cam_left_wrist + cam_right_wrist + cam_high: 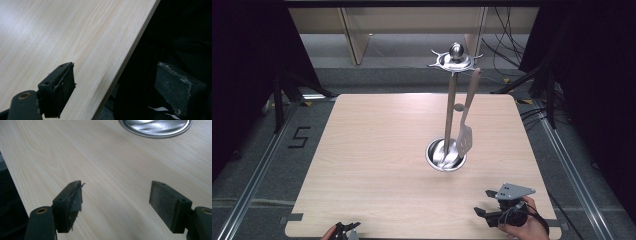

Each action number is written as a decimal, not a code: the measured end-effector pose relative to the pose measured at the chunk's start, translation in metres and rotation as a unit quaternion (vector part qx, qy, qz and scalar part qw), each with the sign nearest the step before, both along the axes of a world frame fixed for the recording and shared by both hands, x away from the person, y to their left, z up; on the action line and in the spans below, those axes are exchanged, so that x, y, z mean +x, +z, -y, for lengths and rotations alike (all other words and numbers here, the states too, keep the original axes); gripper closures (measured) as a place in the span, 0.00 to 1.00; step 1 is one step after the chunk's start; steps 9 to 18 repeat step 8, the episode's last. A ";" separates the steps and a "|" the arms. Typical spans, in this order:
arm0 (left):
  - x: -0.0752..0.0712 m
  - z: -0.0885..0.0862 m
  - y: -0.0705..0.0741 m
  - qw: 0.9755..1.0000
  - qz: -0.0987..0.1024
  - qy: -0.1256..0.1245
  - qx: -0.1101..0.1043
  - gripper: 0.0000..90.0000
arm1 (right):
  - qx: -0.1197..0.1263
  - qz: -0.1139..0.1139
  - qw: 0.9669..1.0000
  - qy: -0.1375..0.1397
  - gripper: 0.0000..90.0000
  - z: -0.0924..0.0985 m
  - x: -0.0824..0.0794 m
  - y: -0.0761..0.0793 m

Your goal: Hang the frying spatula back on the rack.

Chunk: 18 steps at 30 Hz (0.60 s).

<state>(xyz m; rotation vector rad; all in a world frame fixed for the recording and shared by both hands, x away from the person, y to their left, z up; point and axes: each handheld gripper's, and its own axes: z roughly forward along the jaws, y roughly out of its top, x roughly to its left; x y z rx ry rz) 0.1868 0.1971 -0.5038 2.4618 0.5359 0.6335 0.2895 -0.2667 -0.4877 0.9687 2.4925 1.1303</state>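
Note:
A utensil stand rises from a round steel base near the table's middle right, with a wooden pole and a hooked metal top. A slotted spatula with a wooden handle hangs from one hook, its blade just above the base. My right gripper hovers at the table's near right corner, open and holding nothing; in the right gripper view it faces the base's rim. My left gripper sits at the near edge, open, one jaw over the wood and the other past the edge.
The light wooden table stands on grey carpet. Metal floor rails run along both sides, with a taped "5" on the left. Cables and dark stands lie beyond the far right corner.

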 end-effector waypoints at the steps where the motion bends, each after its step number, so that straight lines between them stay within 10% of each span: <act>1: 0.000 0.000 0.000 1.000 0.000 0.000 0.000 0.17 | 0.000 0.000 1.000 -0.001 0.31 0.000 0.000 0.000; 18: 0.000 0.001 -0.002 1.000 0.000 0.000 0.000 0.17 | 0.000 -0.005 1.000 -0.003 0.31 0.002 -0.001 -0.001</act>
